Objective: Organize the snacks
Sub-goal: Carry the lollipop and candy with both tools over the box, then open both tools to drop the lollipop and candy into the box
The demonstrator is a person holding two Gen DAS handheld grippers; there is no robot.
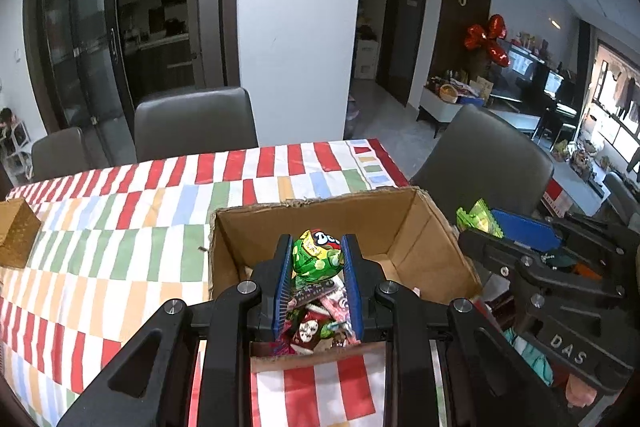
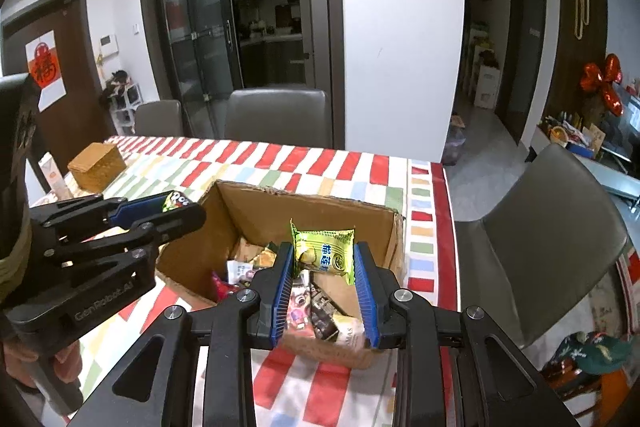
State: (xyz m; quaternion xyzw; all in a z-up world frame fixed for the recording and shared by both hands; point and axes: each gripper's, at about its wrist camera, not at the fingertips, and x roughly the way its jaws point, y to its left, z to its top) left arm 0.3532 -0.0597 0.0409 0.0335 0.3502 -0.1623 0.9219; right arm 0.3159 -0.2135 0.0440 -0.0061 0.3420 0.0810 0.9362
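Left wrist view, round green snack packet (image 1: 317, 254) pinched in left gripper (image 1: 316, 259) above open brown cardboard box (image 1: 424, 227) of snacks, yellow-green packet (image 2: 326, 254) clamped in right gripper (image 2: 323, 267), striped tablecloth (image 1: 120, 211), grey chairs (image 1: 194, 123) behind.

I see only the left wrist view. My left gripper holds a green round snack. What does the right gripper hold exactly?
Observer: The right gripper is shut on a yellow-green flat packet with blue print.
Operator: Is it above the box?
Observer: Yes, it hangs over the open cardboard box.
Operator: What lies under it in the box?
Observer: More loose snack packets on the box floor; a bare cardboard patch shows right of them.
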